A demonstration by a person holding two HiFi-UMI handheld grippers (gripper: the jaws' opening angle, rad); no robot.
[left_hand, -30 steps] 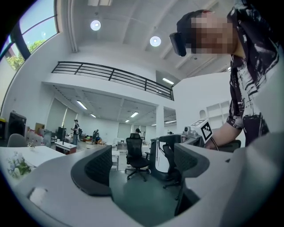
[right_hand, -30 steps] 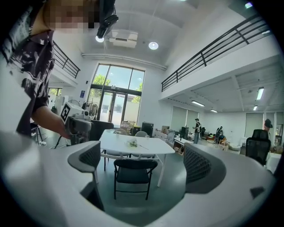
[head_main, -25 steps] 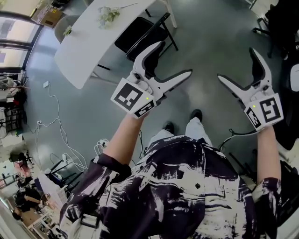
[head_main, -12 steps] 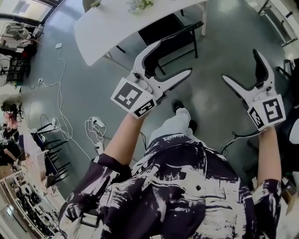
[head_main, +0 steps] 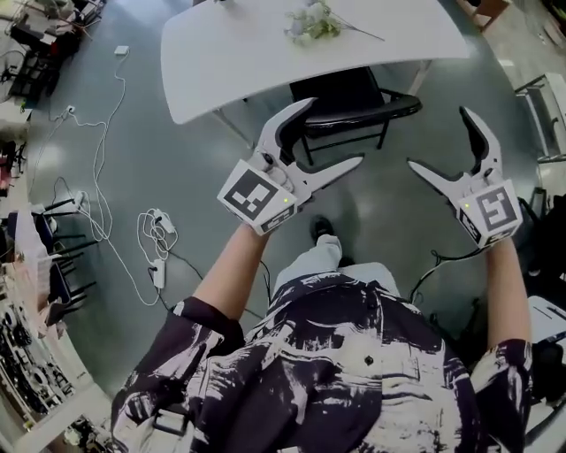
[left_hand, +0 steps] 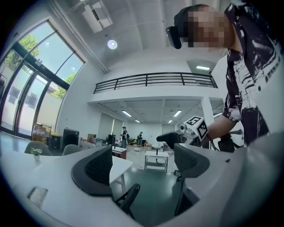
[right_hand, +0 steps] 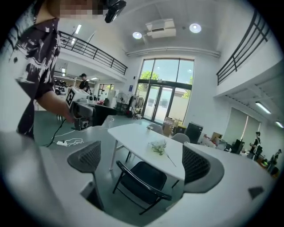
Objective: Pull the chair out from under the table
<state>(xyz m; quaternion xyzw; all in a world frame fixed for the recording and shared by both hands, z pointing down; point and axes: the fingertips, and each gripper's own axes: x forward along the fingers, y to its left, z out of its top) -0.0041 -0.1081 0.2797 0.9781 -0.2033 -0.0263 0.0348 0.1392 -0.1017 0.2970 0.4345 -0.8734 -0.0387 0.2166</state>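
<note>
A black folding chair [head_main: 354, 104] stands tucked under the near edge of a white table [head_main: 239, 49]; its backrest [head_main: 371, 111] faces me. The right gripper view shows the same chair [right_hand: 142, 181] and the table [right_hand: 142, 142] between open jaws. My left gripper [head_main: 332, 133] is open, held in the air just left of the chair's back and touching nothing. Held right of the chair, my right gripper [head_main: 439, 142] is also open and empty. In the left gripper view the chair's backrest edge [left_hand: 128, 199] shows low between the jaws.
A sprig of flowers [head_main: 309, 22] lies on the table. White cables and a power strip [head_main: 155, 257] trail over the grey floor at left. Shelving and clutter [head_main: 26, 292] line the left edge. Another chair frame [head_main: 544, 106] stands at the right.
I have stepped closer and turned: table and chair shifted from upper left to straight ahead, between both grippers. Both grippers stay open and empty.
</note>
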